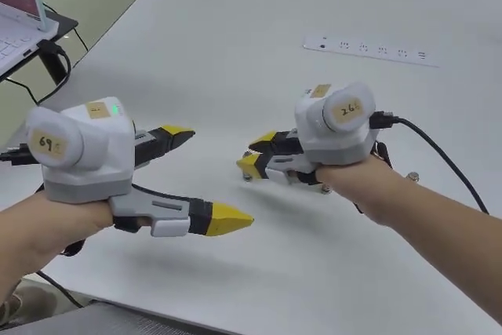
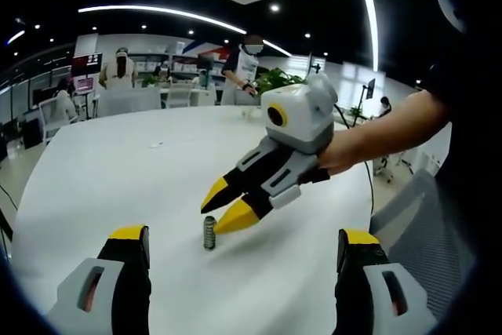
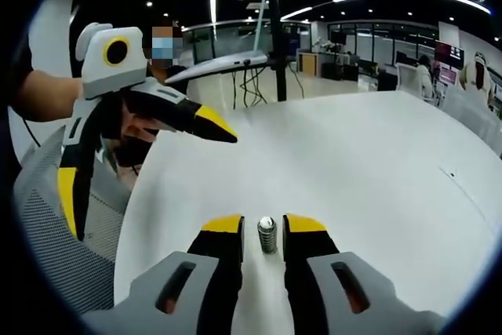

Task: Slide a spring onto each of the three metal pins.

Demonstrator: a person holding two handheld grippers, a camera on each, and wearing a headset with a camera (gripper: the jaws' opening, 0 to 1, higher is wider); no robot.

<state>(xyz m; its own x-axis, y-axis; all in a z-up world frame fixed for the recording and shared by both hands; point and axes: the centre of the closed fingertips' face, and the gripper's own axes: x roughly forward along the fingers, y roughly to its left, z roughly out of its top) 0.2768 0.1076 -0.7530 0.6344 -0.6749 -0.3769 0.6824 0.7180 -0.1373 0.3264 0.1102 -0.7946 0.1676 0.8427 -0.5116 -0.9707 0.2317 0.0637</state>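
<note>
We see the small grey coiled metal spring [image 3: 267,234] upright on the white worktop [image 1: 235,37], between the narrowly parted fingers of the right gripper [image 1: 252,154]. The left gripper [image 1: 218,174] has its fingers released wide.

Table top [image 1: 235,29]: broad bare white stretch from the grippers out to the power strip [image 1: 369,49] at the far side, open for passage.

Left gripper [image 1: 213,175]: jaws spread wide, bare table between them and ahead, up to the right gripper [image 1: 252,152].

The right gripper's jaws are narrowly apart. An upright pin with a coiled spring on it [image 3: 267,234] stands in that slot, a thin gap on each side.

A small metal piece [image 1: 412,176] lies near the right hand [image 1: 349,174], and a second metal piece [image 1: 325,188] lies just under it.

Black cable [image 1: 439,154] crosses the table's right side.

Laptop [image 1: 16,13] and cords [image 1: 59,76] crowd the left edge.
</note>
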